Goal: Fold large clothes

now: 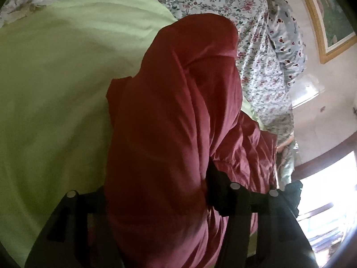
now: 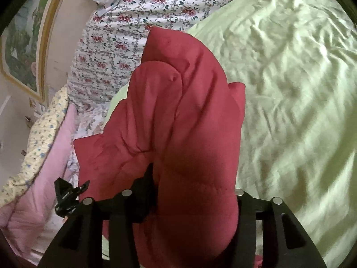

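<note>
A thick, padded red garment (image 1: 169,116) hangs in a bunched fold over the light green sheet (image 1: 55,84). In the left wrist view it fills the gap of my left gripper (image 1: 160,192), which is shut on it. One dark finger (image 1: 217,192) shows on the right; the other is hidden behind the cloth. In the right wrist view the same red garment (image 2: 191,111) rises in a puffy roll out of my right gripper (image 2: 191,187), also shut on it. Its left finger (image 2: 145,185) presses the cloth and the right one is covered.
The green sheet (image 2: 290,89) lies over a bed with floral bedding (image 2: 116,44) behind it. A pink quilt (image 2: 51,167) lies at the left in the right wrist view. A gold-framed picture (image 1: 323,22) hangs on the wall, and a bright window (image 1: 328,201) is low on the right.
</note>
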A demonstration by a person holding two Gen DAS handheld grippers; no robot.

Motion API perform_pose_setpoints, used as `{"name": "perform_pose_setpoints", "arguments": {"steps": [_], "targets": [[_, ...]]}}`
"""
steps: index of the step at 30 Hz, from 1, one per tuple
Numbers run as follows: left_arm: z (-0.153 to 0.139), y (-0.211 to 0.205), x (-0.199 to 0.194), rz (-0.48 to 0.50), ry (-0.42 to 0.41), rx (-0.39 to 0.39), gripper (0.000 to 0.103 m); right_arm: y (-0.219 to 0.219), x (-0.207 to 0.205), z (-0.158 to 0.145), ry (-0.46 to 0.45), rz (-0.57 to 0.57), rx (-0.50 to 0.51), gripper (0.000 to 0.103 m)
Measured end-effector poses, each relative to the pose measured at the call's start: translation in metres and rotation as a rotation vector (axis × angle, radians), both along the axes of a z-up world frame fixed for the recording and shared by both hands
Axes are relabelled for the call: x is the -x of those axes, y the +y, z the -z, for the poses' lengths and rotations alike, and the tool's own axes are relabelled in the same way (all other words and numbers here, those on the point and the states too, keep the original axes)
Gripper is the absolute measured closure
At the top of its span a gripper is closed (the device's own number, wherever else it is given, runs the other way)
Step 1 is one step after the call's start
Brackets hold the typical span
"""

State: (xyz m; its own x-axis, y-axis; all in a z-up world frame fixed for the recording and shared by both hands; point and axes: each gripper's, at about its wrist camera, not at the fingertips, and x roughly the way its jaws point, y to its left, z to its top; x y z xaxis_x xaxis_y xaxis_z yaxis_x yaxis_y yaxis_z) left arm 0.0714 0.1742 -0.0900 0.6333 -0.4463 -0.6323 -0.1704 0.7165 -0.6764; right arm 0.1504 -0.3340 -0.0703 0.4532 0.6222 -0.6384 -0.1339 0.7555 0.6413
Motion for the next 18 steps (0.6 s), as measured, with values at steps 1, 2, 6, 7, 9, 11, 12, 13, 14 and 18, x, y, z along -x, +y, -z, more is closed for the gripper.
{"name": "perform_pose_setpoints", "arguments": {"steps": [1, 2, 6, 7, 9, 11, 12, 13, 14, 18], "targets": [[-0.001, -0.002, 0.000, -0.006, -0.002, -0.016, 0.044, 0.000, 0.000, 0.001, -0.001, 0.003, 0.004, 0.052], [-0.002, -0.003, -0.001, -0.012, -0.003, -0.032, 0.040, -0.001, 0.001, 0.002, -0.003, 0.006, 0.006, 0.052], [-0.006, -0.007, 0.001, -0.050, 0.015, -0.135, 0.024, -0.001, 0.004, 0.001, -0.010, 0.015, 0.028, 0.045], [-0.008, -0.008, 0.002, -0.050, 0.008, -0.152, 0.024, 0.000, 0.004, 0.000, -0.010, 0.017, 0.040, 0.041], [-0.013, -0.009, 0.005, -0.051, 0.002, -0.185, 0.024, 0.001, 0.004, -0.003, -0.005, 0.023, 0.069, 0.036], [-0.018, -0.008, 0.008, -0.062, -0.001, -0.218, 0.022, 0.002, 0.005, -0.008, -0.017, 0.034, 0.112, 0.030], [-0.019, -0.007, 0.010, -0.071, -0.004, -0.231, 0.021, 0.002, 0.006, -0.012, -0.029, 0.041, 0.136, 0.028], [-0.022, -0.007, 0.012, -0.085, -0.007, -0.252, 0.020, 0.002, 0.008, -0.015, -0.041, 0.049, 0.157, 0.024], [-0.024, -0.008, 0.013, -0.094, -0.010, -0.267, 0.019, 0.001, 0.010, -0.019, -0.055, 0.060, 0.184, 0.020], [-0.031, -0.003, 0.017, -0.112, -0.020, -0.298, 0.019, 0.001, 0.012, -0.027, -0.083, 0.071, 0.243, 0.016]]}}
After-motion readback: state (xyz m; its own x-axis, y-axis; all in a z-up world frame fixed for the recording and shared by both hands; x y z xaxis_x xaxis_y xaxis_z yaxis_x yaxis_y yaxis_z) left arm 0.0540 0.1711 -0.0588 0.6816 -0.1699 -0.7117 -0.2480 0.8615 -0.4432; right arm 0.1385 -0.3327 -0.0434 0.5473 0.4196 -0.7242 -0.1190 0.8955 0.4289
